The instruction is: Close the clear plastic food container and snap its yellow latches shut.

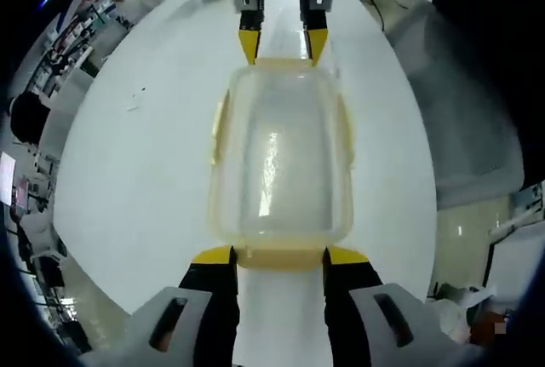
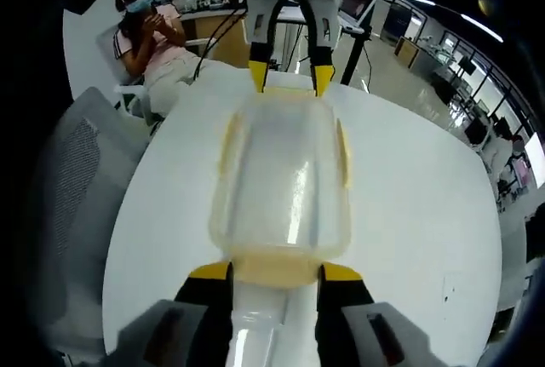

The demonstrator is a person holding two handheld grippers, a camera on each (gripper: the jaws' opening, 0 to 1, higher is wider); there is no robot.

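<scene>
Two grippers face each other across the clear plastic food container (image 1: 281, 158), which lies lid-on at the middle of the white table (image 1: 128, 180). In the left gripper view my left gripper (image 1: 281, 256) comes up from 6 o'clock with its jaws spread, yellow tips just beside the near end latch (image 1: 281, 257); the right gripper (image 1: 283, 43) sits at 12 o'clock, jaws likewise apart at the far end. In the right gripper view the same holds mirrored: right gripper (image 2: 274, 272) at 6 o'clock, left gripper (image 2: 289, 77) at 12. Whether any tip actually touches the plastic I cannot tell. Yellow latches (image 1: 219, 129) run along the long sides at 9 and 3 o'clock. I judge the box light, empty, thin-walled and slick, so it will likely skate on the table if pushed from one end. I would brace it from both ends and press each latch flap downward against its rim rather than squeeze the flexible walls.
</scene>
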